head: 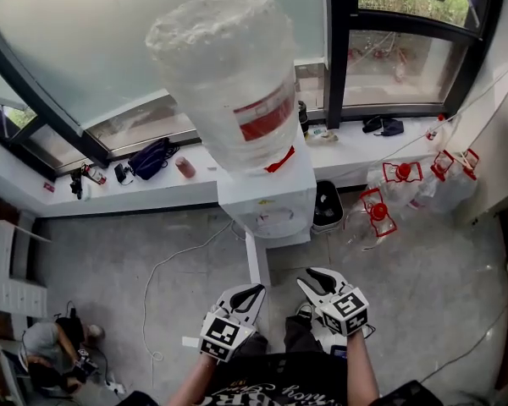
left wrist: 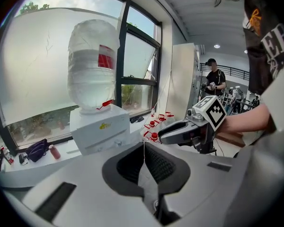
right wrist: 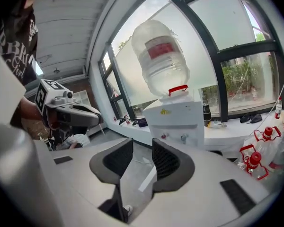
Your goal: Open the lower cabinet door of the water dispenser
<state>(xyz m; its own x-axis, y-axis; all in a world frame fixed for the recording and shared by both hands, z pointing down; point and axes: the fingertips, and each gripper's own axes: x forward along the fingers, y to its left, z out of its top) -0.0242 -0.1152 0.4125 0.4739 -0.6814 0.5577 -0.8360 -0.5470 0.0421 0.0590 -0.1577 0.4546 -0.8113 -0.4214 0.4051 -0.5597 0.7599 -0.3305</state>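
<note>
Water dispenser (head: 267, 197): lower cabinet door (head: 257, 260) stands swung out, so task looks done. Left claw (head: 247, 294) clenched, empty; right claw (head: 315, 281) parted, empty; both clear.

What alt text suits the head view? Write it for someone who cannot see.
Seen from above, a white water dispenser topped by a large bottle stands by a window sill, its lower door swung out toward the viewer. Below, the left gripper and right gripper hang clear of it.

Side by side, left tongs (head: 251, 292) jaws together, right tongs (head: 312, 277) jaws apart, empty.
</note>
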